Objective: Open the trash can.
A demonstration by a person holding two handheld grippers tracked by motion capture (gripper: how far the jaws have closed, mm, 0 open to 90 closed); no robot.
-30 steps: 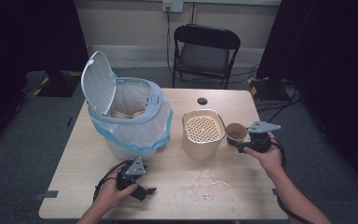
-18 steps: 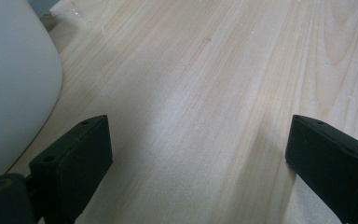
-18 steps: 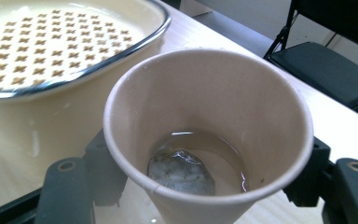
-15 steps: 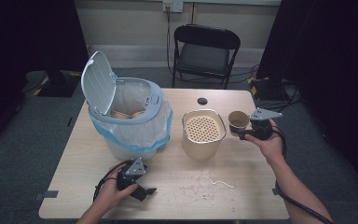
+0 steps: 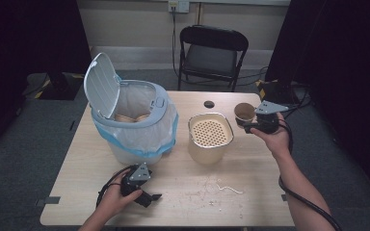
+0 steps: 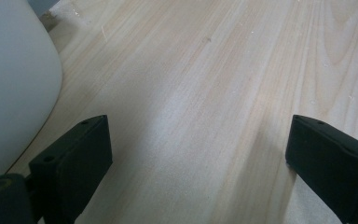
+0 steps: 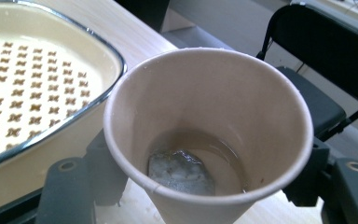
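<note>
right gripper point(image 5: 248, 126) clamps a paper cup point(image 7: 209, 135), held just right of the strainer pot point(image 5: 210, 137); wet tea bag point(image 7: 181, 171) inside the cup. left gripper point(image 5: 150, 196) rests wide apart on the counter point(image 5: 183, 192), in front of the bin point(image 5: 132, 122).

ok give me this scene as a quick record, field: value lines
right gripper: shut on paper cup, held above table
cup contents: wet tea bag in a little brownish liquid
left gripper: open, low over table, holding nothing
strainer container: beside the cup, perforated top
bin: lid raised, liner fitted
</note>
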